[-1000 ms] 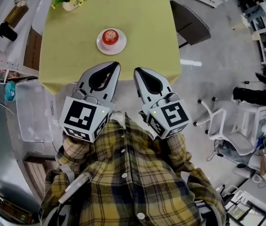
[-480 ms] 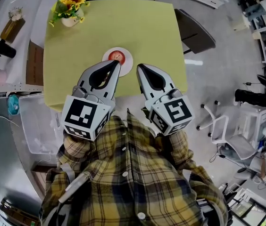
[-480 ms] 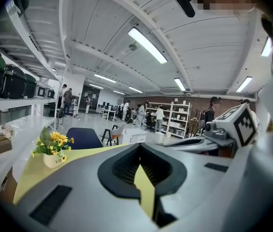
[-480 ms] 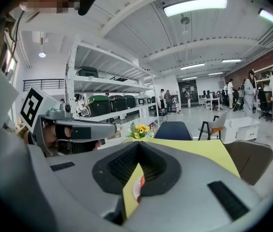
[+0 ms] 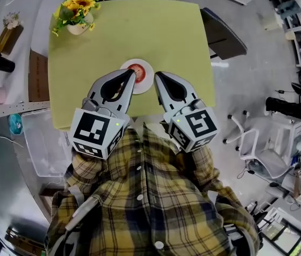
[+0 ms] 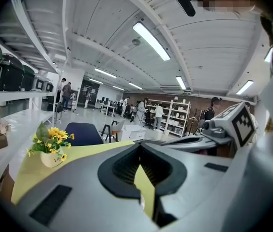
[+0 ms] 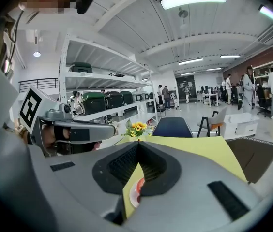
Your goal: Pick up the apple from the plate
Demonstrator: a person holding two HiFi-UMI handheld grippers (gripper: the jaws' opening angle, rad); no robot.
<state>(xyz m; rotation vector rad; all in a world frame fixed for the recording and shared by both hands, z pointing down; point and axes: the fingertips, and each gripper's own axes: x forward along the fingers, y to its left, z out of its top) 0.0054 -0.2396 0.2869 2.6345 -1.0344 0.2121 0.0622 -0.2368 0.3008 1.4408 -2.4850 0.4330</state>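
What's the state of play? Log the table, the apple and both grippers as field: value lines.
table: yellow-green top
plate: white, near the table's front edge
apple: red, on the plate, not gripped
left gripper: jaws shut, empty; tip overlaps the plate's left rim in the head view
right gripper: jaws shut, empty; tip just right of the plate
flower pot: sunflowers, far left corner
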